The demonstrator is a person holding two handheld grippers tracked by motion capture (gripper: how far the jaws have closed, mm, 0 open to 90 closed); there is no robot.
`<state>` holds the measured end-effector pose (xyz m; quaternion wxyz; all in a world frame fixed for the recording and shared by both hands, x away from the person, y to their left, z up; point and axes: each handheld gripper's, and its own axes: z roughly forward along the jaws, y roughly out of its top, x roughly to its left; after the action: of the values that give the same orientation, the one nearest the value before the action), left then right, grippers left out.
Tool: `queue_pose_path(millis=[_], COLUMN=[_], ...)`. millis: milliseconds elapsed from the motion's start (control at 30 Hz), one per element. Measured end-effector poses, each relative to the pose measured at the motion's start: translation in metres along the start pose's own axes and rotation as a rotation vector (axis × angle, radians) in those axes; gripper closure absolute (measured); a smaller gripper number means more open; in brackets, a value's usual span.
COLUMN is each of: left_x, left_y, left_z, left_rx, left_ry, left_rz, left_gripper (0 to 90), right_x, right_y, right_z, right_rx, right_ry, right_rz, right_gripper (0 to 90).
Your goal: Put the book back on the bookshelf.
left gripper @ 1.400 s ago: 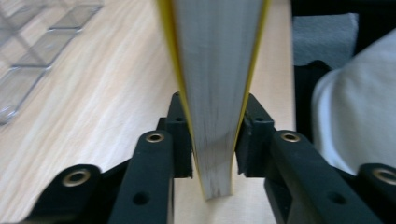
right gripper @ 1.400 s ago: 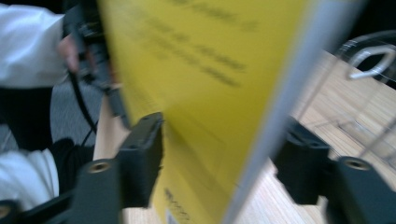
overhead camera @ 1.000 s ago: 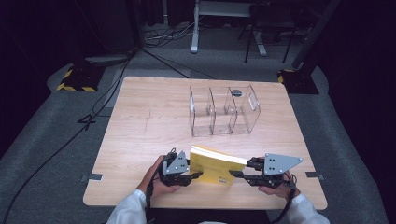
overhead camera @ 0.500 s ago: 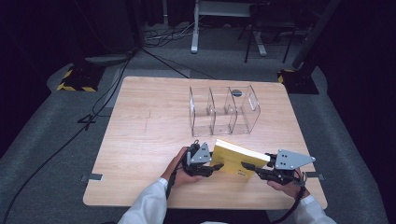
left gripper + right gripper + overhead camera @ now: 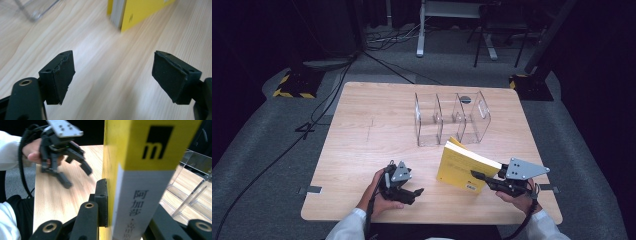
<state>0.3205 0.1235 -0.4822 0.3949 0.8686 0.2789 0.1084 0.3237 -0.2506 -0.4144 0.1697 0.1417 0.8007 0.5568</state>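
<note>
A yellow book (image 5: 466, 166) stands tilted on edge at the table's front right, just in front of the clear rack (image 5: 451, 117). My right gripper (image 5: 477, 176) is shut on the book's lower right corner; in the right gripper view the book's yellow and white spine (image 5: 140, 182) rises between the jaws. My left gripper (image 5: 414, 192) rests at the front centre, open and apart from the book, nothing between its pads (image 5: 61, 75). The left gripper view has the book's corner (image 5: 130, 15) farther off on the wood.
The clear rack has several upright dividers and sits at the table's middle back. A small dark disc (image 5: 465, 99) lies behind it. Light wooden table (image 5: 362, 130) with open surface to the left; dark floor, cables and stands beyond.
The left gripper has let go of the book and drawn back to the left. The right gripper has carried the book rightward and tipped it more upright.
</note>
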Motion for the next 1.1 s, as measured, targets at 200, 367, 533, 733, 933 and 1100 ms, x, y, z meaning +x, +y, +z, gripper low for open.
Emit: queue_pose_path(millis=[200,367,533,733,933,1100], left_x=[0.014,0.02,0.022,0.023,0.024,0.023], left_y=[-0.019,-0.026,-0.029,-0.029,-0.028,-0.028], left_z=[-0.005,-0.001,-0.001,0.0,0.001,0.001], left_rx=[0.061,0.091,0.078,0.079,0.082,0.08], left_ry=[0.057,0.105,0.081,0.077,0.09,0.09], left_rz=[-0.046,-0.055,-0.054,-0.053,-0.054,-0.06], left_gripper=[19.9,16.1,15.6,15.3,15.5,15.5], right_x=[0.0,0.003,0.003,-0.004,-0.021,-0.033], right_y=[-0.001,0.001,0.001,0.003,0.003,0.006], right_z=[0.003,0.004,-0.002,-0.016,-0.045,-0.064], right_rx=[-0.023,-0.026,-0.057,-0.079,-0.113,-0.142], right_ry=[0.046,0.015,-0.023,-0.108,-0.26,-0.392], right_rz=[0.008,-0.004,-0.024,-0.019,-0.007,0.017], right_gripper=[74.8,75.6,75.9,76.0,76.0,76.1])
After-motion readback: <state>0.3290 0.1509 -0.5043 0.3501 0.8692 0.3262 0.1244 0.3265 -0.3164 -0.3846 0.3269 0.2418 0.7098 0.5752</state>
